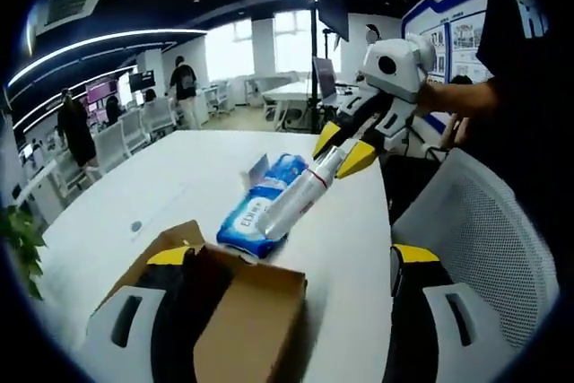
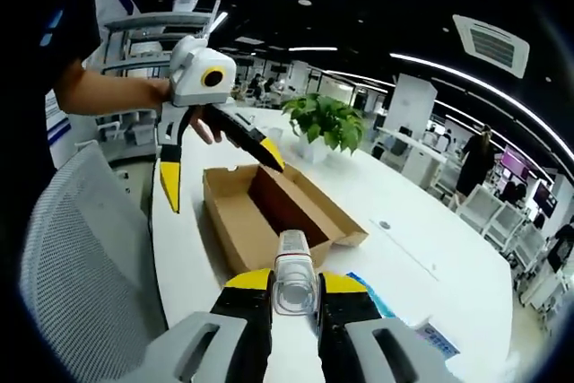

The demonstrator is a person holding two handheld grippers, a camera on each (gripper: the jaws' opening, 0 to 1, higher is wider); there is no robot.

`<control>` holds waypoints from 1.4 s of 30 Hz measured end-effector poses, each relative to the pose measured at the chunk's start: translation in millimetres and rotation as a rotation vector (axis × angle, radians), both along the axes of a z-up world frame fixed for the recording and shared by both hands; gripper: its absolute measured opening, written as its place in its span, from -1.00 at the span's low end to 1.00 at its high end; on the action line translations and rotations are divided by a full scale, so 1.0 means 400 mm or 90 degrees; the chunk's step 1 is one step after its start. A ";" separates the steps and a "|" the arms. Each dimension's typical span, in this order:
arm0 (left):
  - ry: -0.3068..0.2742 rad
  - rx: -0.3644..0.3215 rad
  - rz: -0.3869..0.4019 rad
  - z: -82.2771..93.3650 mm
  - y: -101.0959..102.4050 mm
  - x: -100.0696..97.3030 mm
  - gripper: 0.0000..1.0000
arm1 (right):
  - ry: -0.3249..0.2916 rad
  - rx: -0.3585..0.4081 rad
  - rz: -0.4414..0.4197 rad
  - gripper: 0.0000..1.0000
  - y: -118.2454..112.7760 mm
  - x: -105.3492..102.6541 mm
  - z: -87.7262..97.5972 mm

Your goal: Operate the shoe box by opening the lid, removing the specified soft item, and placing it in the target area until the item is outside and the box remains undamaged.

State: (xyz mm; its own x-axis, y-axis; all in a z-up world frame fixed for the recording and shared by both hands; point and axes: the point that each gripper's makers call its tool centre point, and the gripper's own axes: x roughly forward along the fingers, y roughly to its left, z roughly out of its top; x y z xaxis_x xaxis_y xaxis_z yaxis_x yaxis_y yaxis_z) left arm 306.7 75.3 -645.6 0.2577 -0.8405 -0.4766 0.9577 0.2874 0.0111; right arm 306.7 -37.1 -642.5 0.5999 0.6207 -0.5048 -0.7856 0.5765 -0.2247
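An open brown cardboard shoe box (image 2: 269, 208) lies on the white table (image 2: 421, 248). Its wall (image 1: 247, 311) rises between the jaws of my left gripper (image 1: 293, 256), close to the left one. That left gripper (image 2: 222, 181) stands open astride the box's end, one jaw outside and one over the inside. My right gripper (image 2: 294, 282) is shut on a white tube with a clear cap (image 2: 291, 277). The right gripper (image 1: 343, 154) holds the tube (image 1: 300, 193) slanting down over a blue soft pack (image 1: 260, 208) that lies on the table beyond the box.
A grey mesh chair (image 1: 475, 230) stands at the table's edge beside the person's arm (image 2: 108, 94). A potted plant (image 2: 327, 123) sits on the table past the box. Office chairs and people are far behind.
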 end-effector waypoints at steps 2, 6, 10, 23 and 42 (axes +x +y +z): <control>-0.001 -0.009 0.022 0.006 0.013 0.007 0.98 | 0.000 -0.019 0.001 -0.73 -0.016 0.011 -0.002; -0.001 -0.014 0.047 0.006 0.037 0.006 0.99 | -0.001 -0.042 0.003 -0.73 -0.041 0.030 0.000; -0.001 -0.008 0.068 0.003 0.063 0.000 0.99 | -0.003 -0.073 0.014 -0.73 -0.064 0.052 -0.005; -0.019 -0.012 0.153 -0.004 0.144 -0.010 0.99 | -0.014 -0.112 0.023 -0.73 -0.111 0.127 0.007; -0.054 -0.041 0.254 0.018 0.197 -0.044 0.99 | 0.005 -0.218 0.056 -0.72 -0.183 0.240 -0.031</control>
